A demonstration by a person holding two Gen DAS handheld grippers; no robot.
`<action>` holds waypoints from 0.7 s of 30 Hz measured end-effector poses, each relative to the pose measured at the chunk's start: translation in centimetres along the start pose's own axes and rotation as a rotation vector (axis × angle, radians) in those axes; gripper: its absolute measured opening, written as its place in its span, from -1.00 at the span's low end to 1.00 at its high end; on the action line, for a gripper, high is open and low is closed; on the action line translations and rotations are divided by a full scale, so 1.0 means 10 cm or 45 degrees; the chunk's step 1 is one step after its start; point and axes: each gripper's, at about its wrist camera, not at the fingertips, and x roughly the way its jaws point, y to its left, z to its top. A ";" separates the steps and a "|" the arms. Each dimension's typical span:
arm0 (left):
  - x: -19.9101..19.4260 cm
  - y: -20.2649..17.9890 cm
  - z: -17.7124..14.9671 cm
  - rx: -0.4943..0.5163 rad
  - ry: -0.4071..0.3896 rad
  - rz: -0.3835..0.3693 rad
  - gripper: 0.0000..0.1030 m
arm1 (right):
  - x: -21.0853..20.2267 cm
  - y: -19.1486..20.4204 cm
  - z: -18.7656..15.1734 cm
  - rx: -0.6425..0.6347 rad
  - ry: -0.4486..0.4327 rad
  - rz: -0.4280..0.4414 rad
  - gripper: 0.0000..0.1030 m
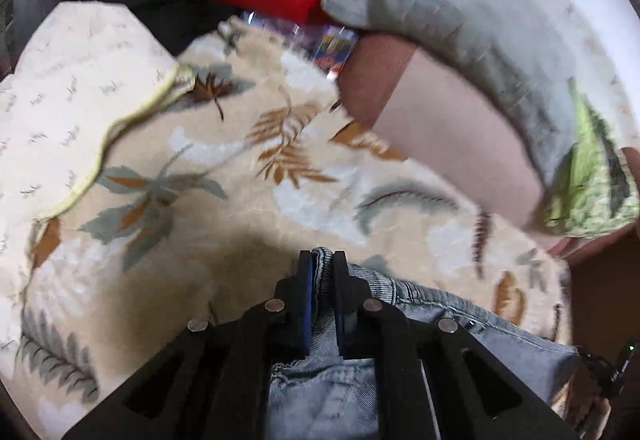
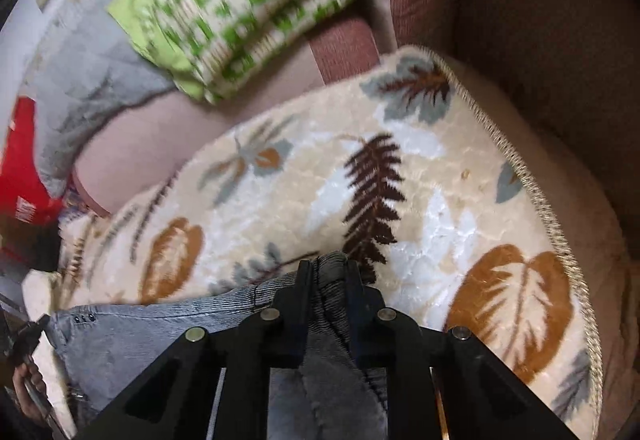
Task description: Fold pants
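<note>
Each tool, left tool (image 1: 323,256) and right tool (image 2: 328,264), clenches an edge of the jeans (image 1: 320,392) above the leaf-patterned blanket (image 1: 224,176); uneven pulling could slip denim free.

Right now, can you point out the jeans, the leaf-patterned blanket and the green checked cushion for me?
jeans (image 1: 520,348): left wrist view, on the flat denim right of the tongs.
leaf-patterned blanket (image 2: 400,200): right wrist view, beside its dark fern print.
green checked cushion (image 2: 248,0): right wrist view, on the middle of its checked face.
</note>
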 end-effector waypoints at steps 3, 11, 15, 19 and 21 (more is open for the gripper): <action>-0.48 0.03 -0.10 -0.003 -0.053 -0.083 -0.83 | -0.38 0.03 -0.04 0.002 -0.069 0.038 -0.69; -1.65 0.62 -0.87 0.001 -0.088 -0.249 -0.82 | -1.55 -0.15 -0.71 0.015 -0.212 0.176 -0.69; -1.82 1.11 -1.45 0.028 0.023 -0.223 -0.80 | -1.74 -0.47 -1.56 0.053 -0.115 0.209 -0.69; -1.58 1.34 -1.82 0.110 0.236 -0.030 -0.70 | -1.40 -0.81 -2.42 0.066 0.187 0.138 -0.44; -1.63 1.40 -1.82 0.078 0.203 0.028 -0.60 | -1.37 -0.93 -2.67 0.084 0.243 0.095 -0.06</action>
